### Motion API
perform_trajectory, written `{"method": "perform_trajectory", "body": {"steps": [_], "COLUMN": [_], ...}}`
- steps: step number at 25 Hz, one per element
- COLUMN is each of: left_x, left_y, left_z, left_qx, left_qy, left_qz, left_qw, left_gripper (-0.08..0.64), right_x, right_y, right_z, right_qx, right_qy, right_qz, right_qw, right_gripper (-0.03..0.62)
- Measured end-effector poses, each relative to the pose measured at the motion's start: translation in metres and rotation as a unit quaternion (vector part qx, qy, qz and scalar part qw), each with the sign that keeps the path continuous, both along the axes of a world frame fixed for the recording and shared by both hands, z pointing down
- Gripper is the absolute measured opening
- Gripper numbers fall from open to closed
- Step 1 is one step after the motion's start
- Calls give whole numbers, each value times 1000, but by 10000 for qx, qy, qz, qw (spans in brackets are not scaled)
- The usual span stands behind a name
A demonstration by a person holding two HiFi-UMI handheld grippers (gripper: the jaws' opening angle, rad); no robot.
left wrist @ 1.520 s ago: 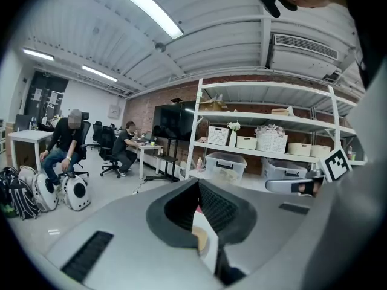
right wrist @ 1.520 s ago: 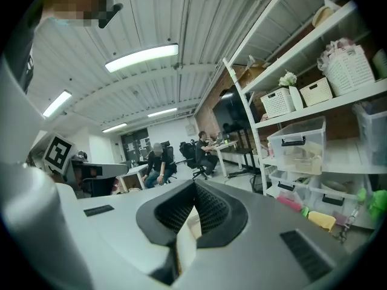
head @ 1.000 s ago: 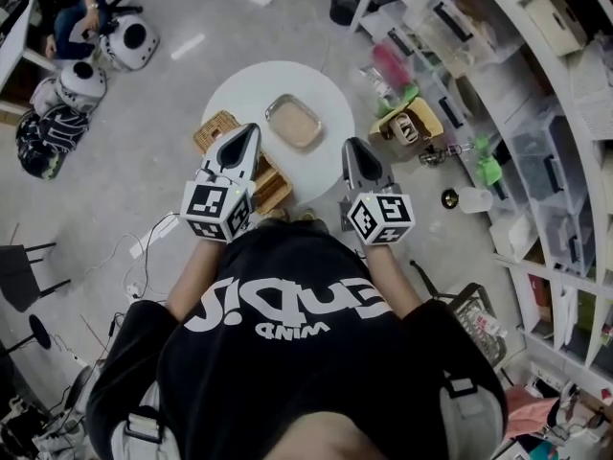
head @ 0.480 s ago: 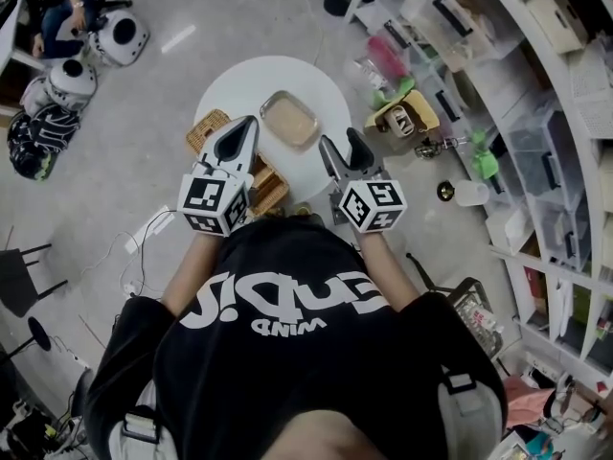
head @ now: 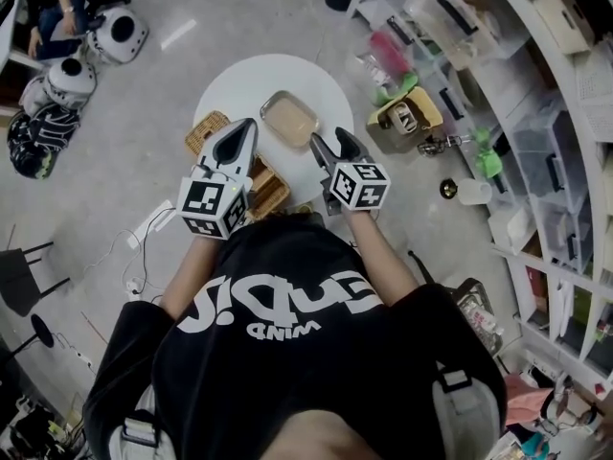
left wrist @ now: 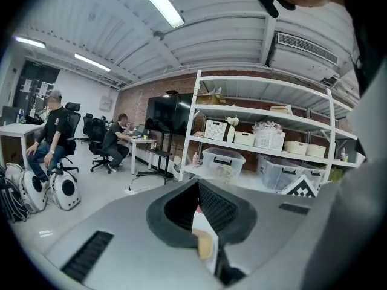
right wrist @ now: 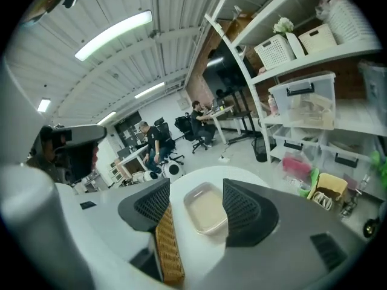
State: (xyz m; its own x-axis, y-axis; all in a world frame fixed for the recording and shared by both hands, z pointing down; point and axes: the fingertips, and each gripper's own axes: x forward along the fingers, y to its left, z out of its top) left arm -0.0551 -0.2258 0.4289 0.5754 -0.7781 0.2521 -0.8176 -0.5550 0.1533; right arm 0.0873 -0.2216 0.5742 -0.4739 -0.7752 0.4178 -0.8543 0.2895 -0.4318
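The left tool (head: 245,128) was held above the near-left side of things with its jaws pressed together and nothing between them that I could make out. Its own view looked level across the room, not down at the work. Beneath and just beside it lay a wicker basket (head: 213,130), at the near-left edge of the round white surface (head: 244,89). I couldn't tell whether the two touched.

On that surface sat a shallow rectangular tray (head: 289,120), pale beige inside, alone and toward the near side. The right tool (head: 326,140) hovered over the near edge with its jaws spread wide and empty. In the right gripper view the tray sat framed between them, clear of both.

To my eye, coming in well on that tray called for keeping the jaws that far apart and squaring them to one of its rims, so the rim passed between the pads instead of being glanced. The tray looked light and the top smooth, so I judged that a sideways nudge could send it sliding. The inner jaw also ran close to the basket's line and wanted watching. The left tool seemed best kept high and out of the way.

Further right, the shelving (head: 565,94) and the clutter on the floor stood well apart from all this.
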Motion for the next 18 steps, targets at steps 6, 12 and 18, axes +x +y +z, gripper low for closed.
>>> {"method": "perform_trajectory", "body": {"steps": [6, 12, 18], "left_x": [-7, -13, -20], "left_y": [-3, -7, -11], "left_z": [7, 11, 18], "left_qx": [-42, -162, -226], "left_qy": [-110, -207, -318], "left_qz": [-73, -174, -268], "left_qw": [9999, 9995, 9989], "left_gripper": [0, -1, -2], "right_x": [-10, -11, -6], "right_y": [-12, -20, -26], "right_z": [66, 110, 139], "right_qx": [-744, -1328, -1786], "right_qy": [-45, -112, -669], "right_qz": [-215, -125, 163], "right_qw": [9970, 9910, 9815], "right_gripper": [262, 258, 245]}}
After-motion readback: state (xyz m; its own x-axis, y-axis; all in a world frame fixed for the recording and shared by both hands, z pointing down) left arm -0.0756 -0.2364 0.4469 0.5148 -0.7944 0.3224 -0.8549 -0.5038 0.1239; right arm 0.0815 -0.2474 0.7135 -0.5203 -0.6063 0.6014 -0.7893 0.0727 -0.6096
